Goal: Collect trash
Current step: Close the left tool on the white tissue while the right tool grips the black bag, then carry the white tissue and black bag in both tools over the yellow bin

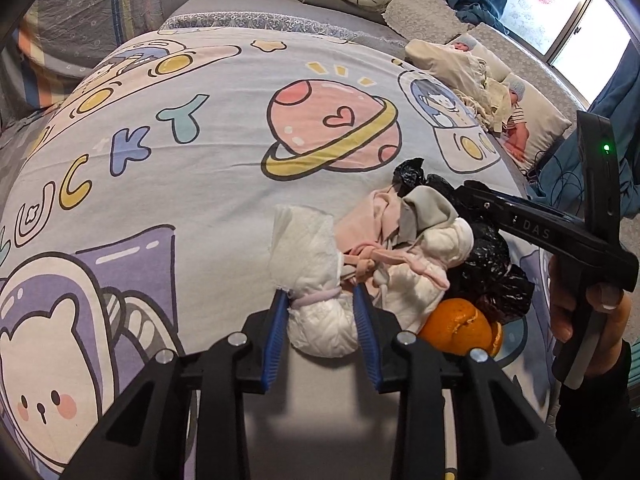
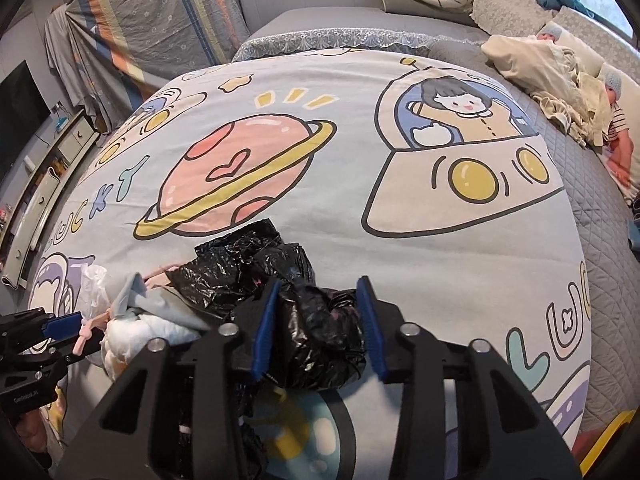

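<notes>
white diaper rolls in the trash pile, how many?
2. One diaper roll sits between the left gripper fingers; the second diaper roll lies right of it, against the black bag. More may be hidden underneath.

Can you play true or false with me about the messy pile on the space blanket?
1. The left gripper has a rolled white diaper between its blue fingers. True.
2. The black plastic bag sits between the right gripper's fingers. True.
3. The orange peel lies on the far side of the bed, by the pillows. False: it lies at the near edge of the pile, below the black bag.
4. The planet on the blanket is green with a star. False: it is pink with a heart and a yellow ring.
5. The pile sits on a bare wooden floor. False: it sits on the blanket.
</notes>
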`<move>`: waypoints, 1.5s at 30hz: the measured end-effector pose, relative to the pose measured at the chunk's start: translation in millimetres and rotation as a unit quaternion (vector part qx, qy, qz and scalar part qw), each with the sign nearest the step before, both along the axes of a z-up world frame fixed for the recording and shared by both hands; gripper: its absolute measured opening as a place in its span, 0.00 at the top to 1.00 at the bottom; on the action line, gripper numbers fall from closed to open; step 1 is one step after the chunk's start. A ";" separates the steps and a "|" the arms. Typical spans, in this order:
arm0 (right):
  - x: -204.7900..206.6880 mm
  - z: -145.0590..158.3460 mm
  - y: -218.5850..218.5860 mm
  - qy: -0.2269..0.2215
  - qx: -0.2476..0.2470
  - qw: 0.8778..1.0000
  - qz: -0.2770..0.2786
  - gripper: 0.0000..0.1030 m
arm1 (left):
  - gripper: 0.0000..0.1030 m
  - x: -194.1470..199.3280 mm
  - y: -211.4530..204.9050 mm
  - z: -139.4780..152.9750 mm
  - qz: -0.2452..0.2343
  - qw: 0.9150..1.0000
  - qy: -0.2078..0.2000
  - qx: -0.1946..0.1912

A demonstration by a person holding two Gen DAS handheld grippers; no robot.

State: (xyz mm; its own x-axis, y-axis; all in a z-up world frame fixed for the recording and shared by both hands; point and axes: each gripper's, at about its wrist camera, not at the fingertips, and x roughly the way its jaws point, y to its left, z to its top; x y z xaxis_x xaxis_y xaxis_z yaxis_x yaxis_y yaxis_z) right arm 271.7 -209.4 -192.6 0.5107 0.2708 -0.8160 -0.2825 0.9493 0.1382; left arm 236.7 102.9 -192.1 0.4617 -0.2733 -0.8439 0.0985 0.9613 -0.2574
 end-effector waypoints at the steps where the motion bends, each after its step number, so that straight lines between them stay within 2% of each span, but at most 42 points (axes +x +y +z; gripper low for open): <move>1: 0.1 -0.1 -0.1 -0.001 -0.001 1.000 0.000 0.71 | 0.71 0.2 0.0 -0.1 0.000 1.000 0.000 0.000; 6: -1.0 0.3 -0.8 -0.009 -0.003 1.000 -0.001 0.85 | 0.72 0.1 -1.8 -0.7 0.001 1.000 -0.001 0.007; 12: -6.1 4.6 -3.4 -0.018 0.000 1.000 -0.002 0.91 | 0.73 0.4 -2.6 0.6 0.002 1.000 -0.003 0.008; 14: -8.8 7.6 -6.5 -0.013 0.015 1.000 0.002 0.91 | 0.73 0.1 -2.1 1.8 0.002 1.000 -0.004 0.007; 22: -30.0 16.0 -4.0 -0.019 0.015 0.999 0.031 0.91 | 0.73 -2.5 -2.8 4.5 0.002 1.000 -0.007 0.007; 31: -61.7 25.4 -2.7 -0.014 0.046 0.996 0.072 0.92 | 0.73 -9.0 -3.2 12.0 0.003 1.000 -0.015 0.006; 45: -128.7 32.7 19.6 0.000 0.096 0.985 0.142 0.92 | 0.73 -28.9 22.1 42.7 0.032 0.998 -0.049 0.000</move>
